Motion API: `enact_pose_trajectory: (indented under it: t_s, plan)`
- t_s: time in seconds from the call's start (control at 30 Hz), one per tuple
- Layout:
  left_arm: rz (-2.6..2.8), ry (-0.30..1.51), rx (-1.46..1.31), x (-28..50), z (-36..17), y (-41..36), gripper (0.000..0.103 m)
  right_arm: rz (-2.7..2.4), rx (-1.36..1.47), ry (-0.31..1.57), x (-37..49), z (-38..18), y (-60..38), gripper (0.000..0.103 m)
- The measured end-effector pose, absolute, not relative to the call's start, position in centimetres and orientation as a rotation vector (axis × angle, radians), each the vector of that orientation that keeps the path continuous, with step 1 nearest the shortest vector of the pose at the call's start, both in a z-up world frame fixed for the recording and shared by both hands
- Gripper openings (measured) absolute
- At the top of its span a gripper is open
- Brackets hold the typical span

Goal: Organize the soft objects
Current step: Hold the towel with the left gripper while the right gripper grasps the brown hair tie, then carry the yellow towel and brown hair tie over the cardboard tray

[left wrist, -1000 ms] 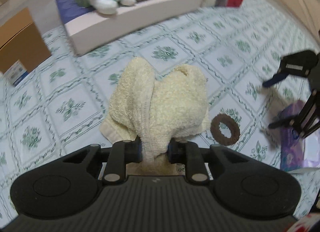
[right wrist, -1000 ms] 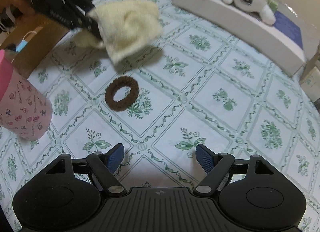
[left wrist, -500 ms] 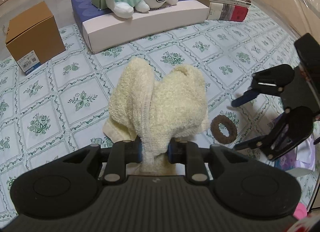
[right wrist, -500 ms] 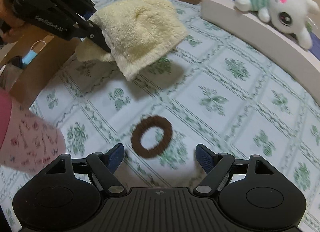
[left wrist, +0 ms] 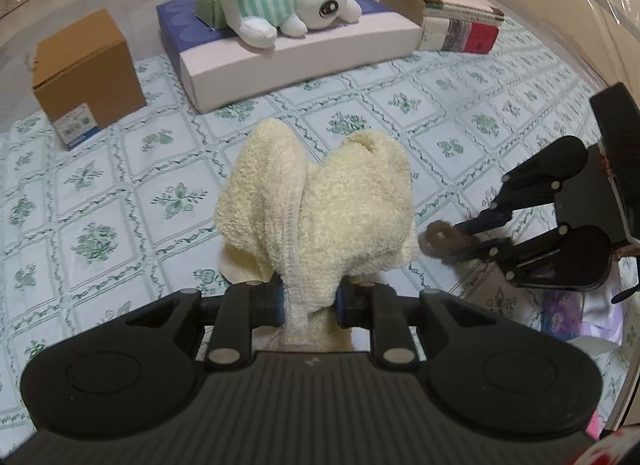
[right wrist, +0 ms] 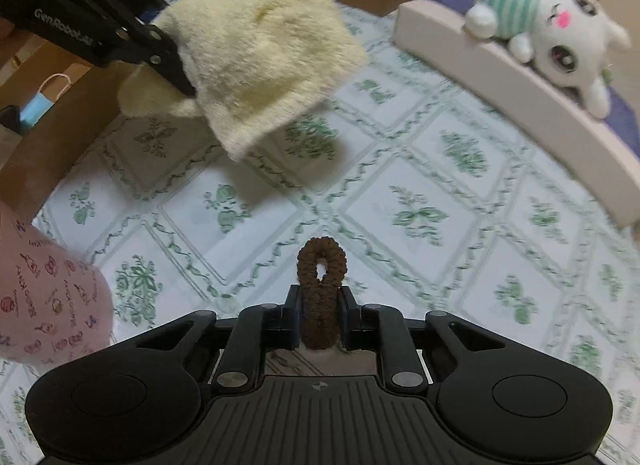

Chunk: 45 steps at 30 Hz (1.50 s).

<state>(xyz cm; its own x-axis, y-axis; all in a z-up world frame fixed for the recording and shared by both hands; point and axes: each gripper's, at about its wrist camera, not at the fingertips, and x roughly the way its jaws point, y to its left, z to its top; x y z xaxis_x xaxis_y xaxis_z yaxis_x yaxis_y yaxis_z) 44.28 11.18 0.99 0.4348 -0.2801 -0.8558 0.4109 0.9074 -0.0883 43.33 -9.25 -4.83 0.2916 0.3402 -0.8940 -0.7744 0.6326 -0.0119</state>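
1. Since a second ago, the right gripper (right wrist: pixel 320 315) has been brought over the brown hair scrunchie (right wrist: pixel 321 297); its jaws are closing, the ring squeezed into a narrow loop between them.
2. The cream towel (left wrist: pixel 320 217) is pinched by a bunched fold in the left gripper (left wrist: pixel 310 301), hanging above the middle of the patterned surface (left wrist: pixel 100 201).
3. Both are judged light, limp and compressible; the towel droops, so a gathered fold suits it.
4. The plush bunny (left wrist: pixel 292 5) lies on a box at the far edge.

Open patterned tablecloth (right wrist: pixel 440 169) mid-table; long box (left wrist: pixel 304 53), perhaps books (left wrist: pixel 452 21), behind.
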Motion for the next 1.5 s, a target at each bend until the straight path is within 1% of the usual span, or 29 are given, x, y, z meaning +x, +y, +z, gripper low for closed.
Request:
enact_pose_trajectory:
  t_s: [0.33, 0.57, 0.8, 1.1, 1.33, 1.5]
  plan:
    - [-0.337, 0.957, 0.102, 39.6, 7.1, 12.4, 0.019, 0.638, -0.467, 0.949, 39.4, 1.5, -12.8, 0.018]
    - [-0.275, 0.869, 0.084, 32.7, 11.7, 13.5, 0.019, 0.596, -0.383, 0.862, 34.3, 7.2, -14.0, 0.018]
    - [-0.217, 0.793, 0.058, 24.8, 14.4, 14.8, 0.019, 0.598, -0.283, 0.774, 28.4, 11.7, -14.5, 0.018]
    - [-0.105, 0.712, 0.055, 15.1, 15.1, 16.0, 0.019, 0.663, -0.131, 0.697, 20.3, 14.7, -14.6, 0.018]
    - [-0.005, 0.678, 0.019, 8.9, 13.8, 16.8, 0.019, 0.741, -0.072, 0.647, 14.4, 14.5, -12.5, 0.018]
    - [0.062, 0.685, 0.008, 6.0, 12.1, 17.0, 0.019, 0.793, -0.018, 0.66, 12.2, 13.3, -10.8, 0.018]
